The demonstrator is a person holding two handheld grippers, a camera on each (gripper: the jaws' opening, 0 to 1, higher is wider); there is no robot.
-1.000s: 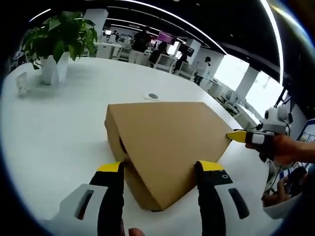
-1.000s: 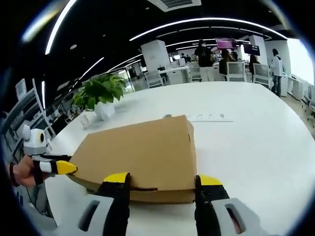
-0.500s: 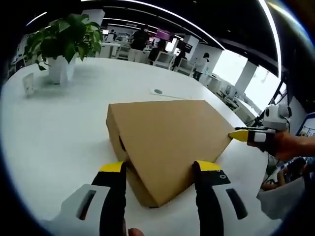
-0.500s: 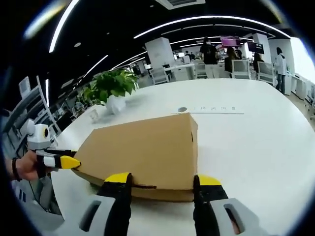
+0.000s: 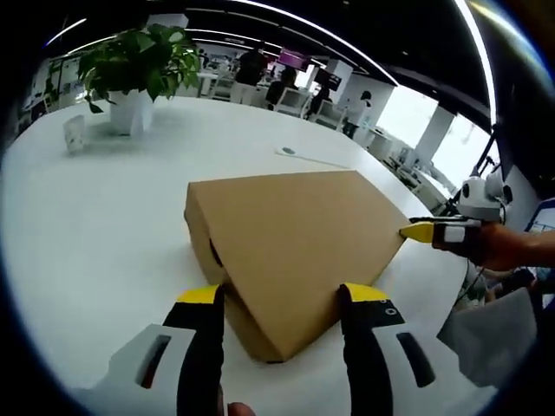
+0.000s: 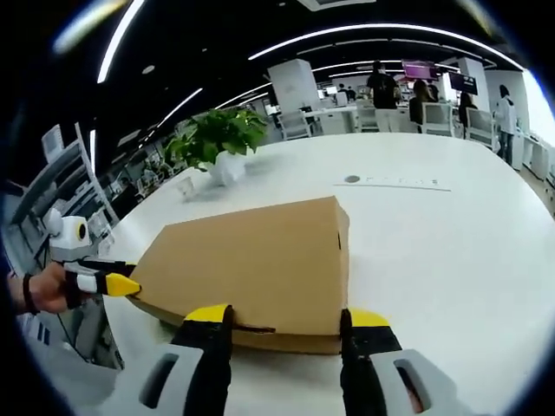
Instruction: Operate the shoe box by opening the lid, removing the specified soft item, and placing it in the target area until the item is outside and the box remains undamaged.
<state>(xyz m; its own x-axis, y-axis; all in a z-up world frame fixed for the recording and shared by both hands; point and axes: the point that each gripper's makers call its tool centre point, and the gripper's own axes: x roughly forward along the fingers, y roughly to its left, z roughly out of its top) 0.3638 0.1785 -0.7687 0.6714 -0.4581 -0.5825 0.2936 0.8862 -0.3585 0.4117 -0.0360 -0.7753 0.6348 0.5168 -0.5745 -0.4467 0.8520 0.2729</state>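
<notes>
While the lid stays down, we log:
box: brown shoe box point(image 5: 290, 247) closed, flat on white table point(image 5: 95, 217)
left gripper point(image 5: 282, 299): jaws wide, straddling the box's near corner
right gripper point(image 6: 282, 319): jaws wide, at the box's opposite edge
plant: potted plant point(image 5: 139, 69) well behind the box

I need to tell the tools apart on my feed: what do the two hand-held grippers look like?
Both match. The left hand-held gripper and the right hand-held gripper each have two black jaws with yellow tips on white bodies with dark slots. Seen from across, each carries a white box with a round lens. A dark band circles the wrist of the hand holding the left one.
</notes>
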